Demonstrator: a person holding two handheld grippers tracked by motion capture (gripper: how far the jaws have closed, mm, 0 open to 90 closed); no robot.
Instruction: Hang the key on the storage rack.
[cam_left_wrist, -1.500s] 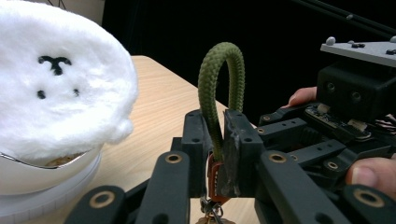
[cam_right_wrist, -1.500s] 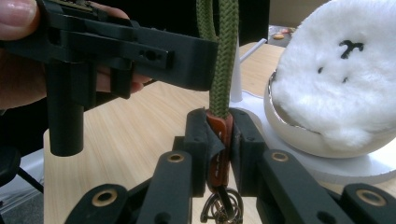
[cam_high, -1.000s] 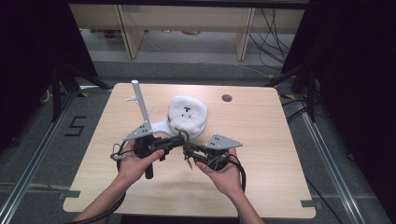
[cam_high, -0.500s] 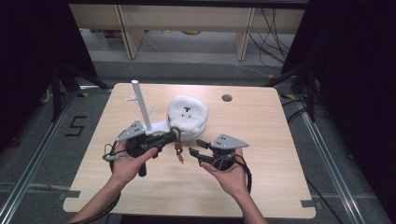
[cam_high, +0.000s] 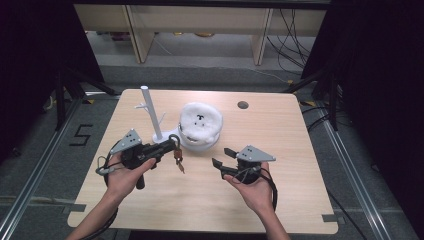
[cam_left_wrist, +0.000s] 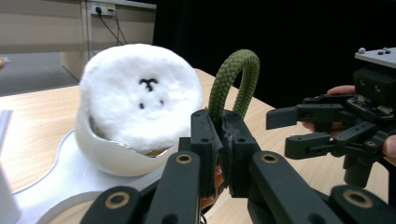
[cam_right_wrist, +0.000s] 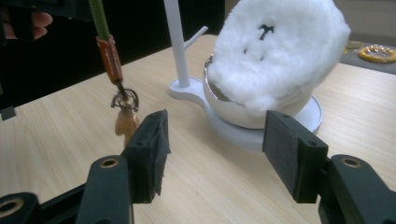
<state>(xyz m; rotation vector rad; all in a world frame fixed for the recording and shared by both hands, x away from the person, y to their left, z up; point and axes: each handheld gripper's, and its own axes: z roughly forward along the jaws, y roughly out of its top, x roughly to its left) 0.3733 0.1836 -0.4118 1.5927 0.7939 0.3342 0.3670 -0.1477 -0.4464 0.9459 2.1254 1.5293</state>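
Left gripper (cam_high: 167, 148): jaws clamped on the green cord loop (cam_left_wrist: 233, 79) of a keychain (cam_high: 177, 159), whose charm hangs clear above the table (cam_high: 300, 200), just in front of the white stand (cam_high: 150, 112). Beside the stand, a white plush (cam_high: 201, 121) sits in a bowl (cam_right_wrist: 243, 116). Right gripper (cam_high: 222, 161): jaws have just been opening, now wide apart, nothing between them.

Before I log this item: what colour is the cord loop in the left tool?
Olive green cord loop, pinched by the left tool; clearest in the left gripper view.
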